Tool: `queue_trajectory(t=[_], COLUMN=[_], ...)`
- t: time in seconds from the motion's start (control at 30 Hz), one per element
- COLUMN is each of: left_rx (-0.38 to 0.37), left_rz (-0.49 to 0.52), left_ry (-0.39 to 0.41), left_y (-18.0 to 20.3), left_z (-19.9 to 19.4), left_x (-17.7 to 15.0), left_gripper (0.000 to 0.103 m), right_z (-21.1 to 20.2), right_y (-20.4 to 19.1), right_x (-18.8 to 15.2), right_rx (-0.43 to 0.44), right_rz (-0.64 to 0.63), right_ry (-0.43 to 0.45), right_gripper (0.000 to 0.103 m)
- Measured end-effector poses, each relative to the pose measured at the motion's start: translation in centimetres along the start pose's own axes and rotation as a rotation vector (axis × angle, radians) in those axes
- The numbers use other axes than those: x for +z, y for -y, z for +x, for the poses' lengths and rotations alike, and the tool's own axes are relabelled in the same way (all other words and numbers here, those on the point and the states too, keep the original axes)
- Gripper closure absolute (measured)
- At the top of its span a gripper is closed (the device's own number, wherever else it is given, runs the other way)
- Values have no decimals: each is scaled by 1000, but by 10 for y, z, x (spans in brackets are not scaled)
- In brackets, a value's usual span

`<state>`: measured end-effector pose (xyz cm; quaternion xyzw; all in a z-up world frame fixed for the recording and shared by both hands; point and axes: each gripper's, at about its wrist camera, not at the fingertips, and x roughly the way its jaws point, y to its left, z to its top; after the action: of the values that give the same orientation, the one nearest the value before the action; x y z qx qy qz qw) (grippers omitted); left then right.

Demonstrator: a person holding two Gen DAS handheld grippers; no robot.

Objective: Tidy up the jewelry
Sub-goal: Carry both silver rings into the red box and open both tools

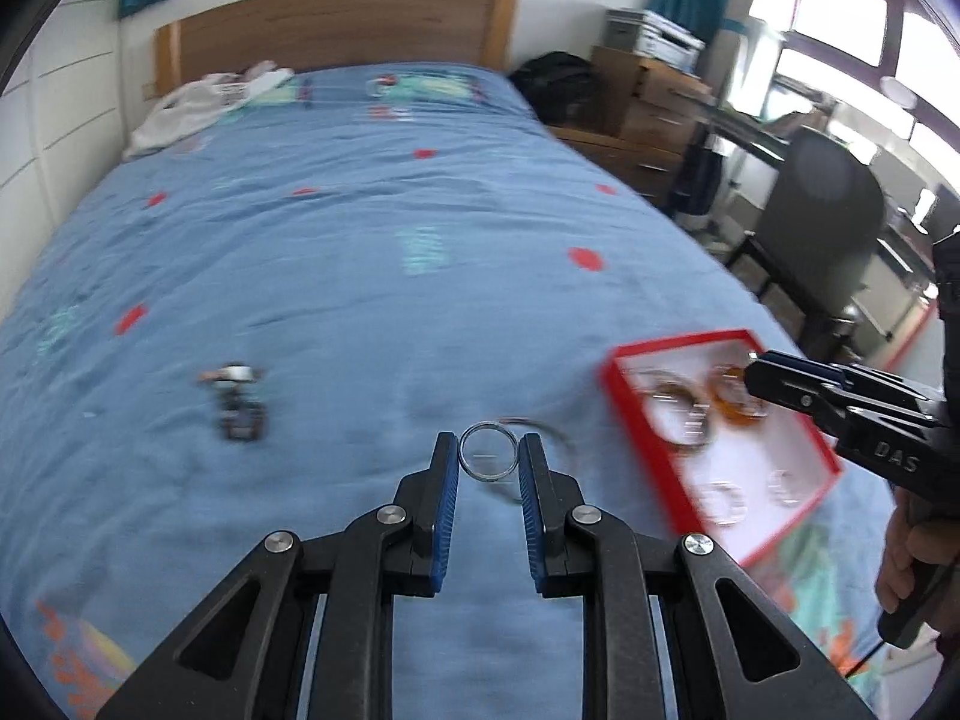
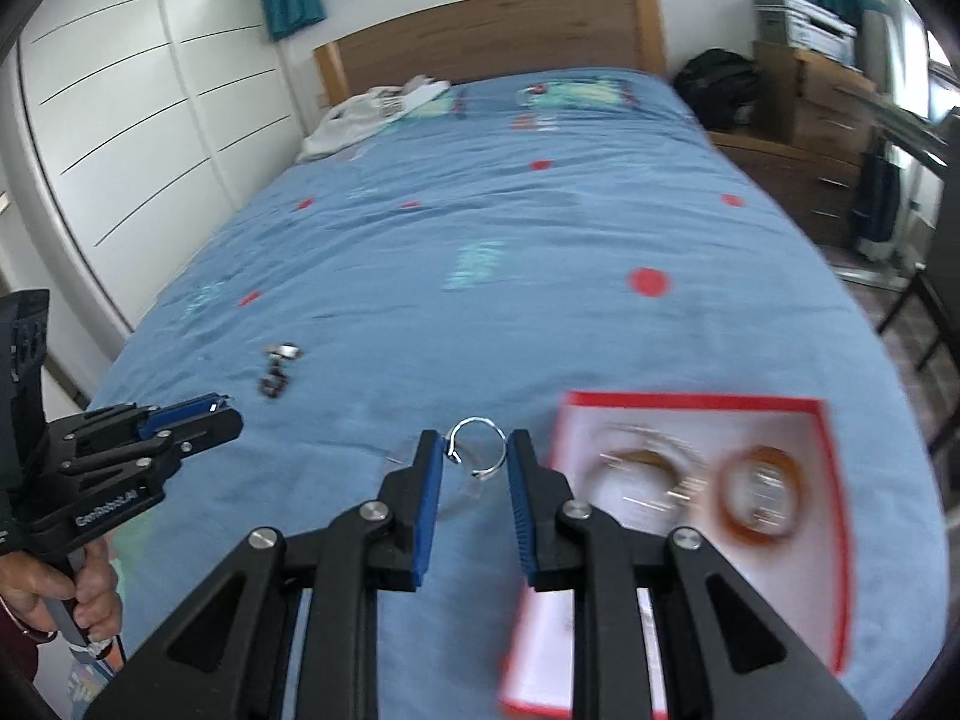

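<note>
My left gripper is shut on a clear ring-shaped bangle, held sharp between its blue pads above the blue bedspread. My right gripper is shut on a silver open bangle. A red-rimmed white tray lies on the bed at the right and holds an orange bangle, silver bangles and clear rings; it also shows in the right wrist view. A dark jewelry piece with a white part lies on the bed to the left, also seen in the right wrist view. A thin dark loop lies behind the left gripper.
The bed has a wooden headboard and white cloth near the pillows. White wardrobe doors stand on the left. A wooden dresser, a black bag and a dark chair stand on the right.
</note>
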<state>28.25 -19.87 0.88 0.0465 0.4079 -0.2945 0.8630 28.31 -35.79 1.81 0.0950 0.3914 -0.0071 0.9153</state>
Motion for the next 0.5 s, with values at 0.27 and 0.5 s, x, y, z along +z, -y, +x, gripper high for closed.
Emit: queue_trajectory(t=[0.27,0.5], left_rx=[-134,-173], left_rz=[76,126], left_ry=[-54,-128], left_y=[103,151], left_z=[38,80], left_x=[-9,-21], left_gripper=[83,83], right_z=[-21,-5], right_y=[83,120], right_x=[-32,-59], right_rx=[-82,-78], right_rz=[23,34], right_ry=[-56,-117], right_gripper=[82,82])
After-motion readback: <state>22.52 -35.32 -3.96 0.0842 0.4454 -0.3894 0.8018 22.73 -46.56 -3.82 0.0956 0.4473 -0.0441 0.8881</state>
